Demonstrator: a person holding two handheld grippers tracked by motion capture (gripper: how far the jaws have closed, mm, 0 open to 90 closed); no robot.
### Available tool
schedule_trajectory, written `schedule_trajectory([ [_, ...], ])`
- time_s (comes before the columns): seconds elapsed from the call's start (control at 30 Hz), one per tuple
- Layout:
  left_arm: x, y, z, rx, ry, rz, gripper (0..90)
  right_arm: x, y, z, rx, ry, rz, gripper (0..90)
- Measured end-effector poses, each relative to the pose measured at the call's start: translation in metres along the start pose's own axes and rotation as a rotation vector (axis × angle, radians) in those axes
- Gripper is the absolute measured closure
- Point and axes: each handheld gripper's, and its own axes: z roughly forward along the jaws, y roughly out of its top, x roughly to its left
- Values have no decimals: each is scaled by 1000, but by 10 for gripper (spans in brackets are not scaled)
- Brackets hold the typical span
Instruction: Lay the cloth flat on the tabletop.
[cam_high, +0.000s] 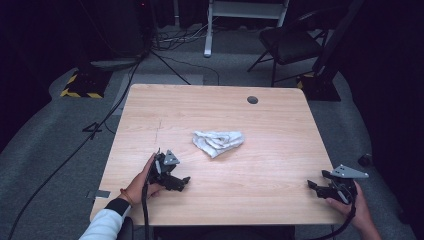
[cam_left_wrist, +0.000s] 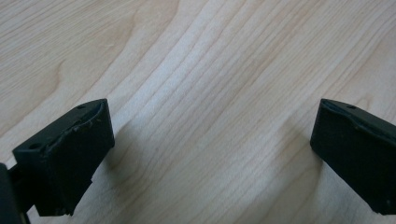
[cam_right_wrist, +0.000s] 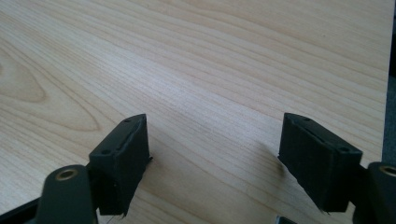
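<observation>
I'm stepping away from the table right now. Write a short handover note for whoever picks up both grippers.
Left gripper: open, nothing between its fingers, low over bare wood near the front left of the table.
Right gripper: open, nothing held, by the front right edge.
White cloth: crumpled in a heap mid-table, apart from both grippers, nearer the left one.
Done: nothing visible; the cloth is untouched.
Left: probably reach in and take hold of the cloth with both grippers.

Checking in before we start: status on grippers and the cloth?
Left gripper open, empty. Right gripper open, empty. White cloth crumpled mid-table, untouched. Nothing in the way.
</observation>
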Motion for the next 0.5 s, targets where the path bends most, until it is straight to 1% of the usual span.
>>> schedule_trajectory([
  [0.03,0,0,0,0,0,0,0,0,0,0,0,0,0,250],
  [0.07,0,1,1,1,-4,4,0,0,3,0,20,3,-4,267],
  [0.1,1,3,2,3,-8,12,0,1,8,1,34,33,-25,270],
  [0.13,1,4,3,0,-10,13,0,2,10,2,25,48,-32,268],
  [0.2,1,4,4,-1,-11,13,0,4,16,3,-6,81,-31,269],
  [0.23,1,5,4,3,-19,19,0,6,20,3,-17,96,-35,269],
  [0.3,2,5,4,2,-21,25,0,12,29,5,-18,115,-64,284],
  [0.4,3,6,4,3,-24,39,0,22,44,9,-14,143,-126,335],
  [0.43,3,6,5,3,-29,43,0,25,49,11,-21,161,-139,352],
  [0.47,2,6,6,-1,-34,38,0,28,54,13,-27,173,-148,372],
  [0.5,3,7,6,-1,-38,49,0,31,59,16,-32,179,-161,388],
])
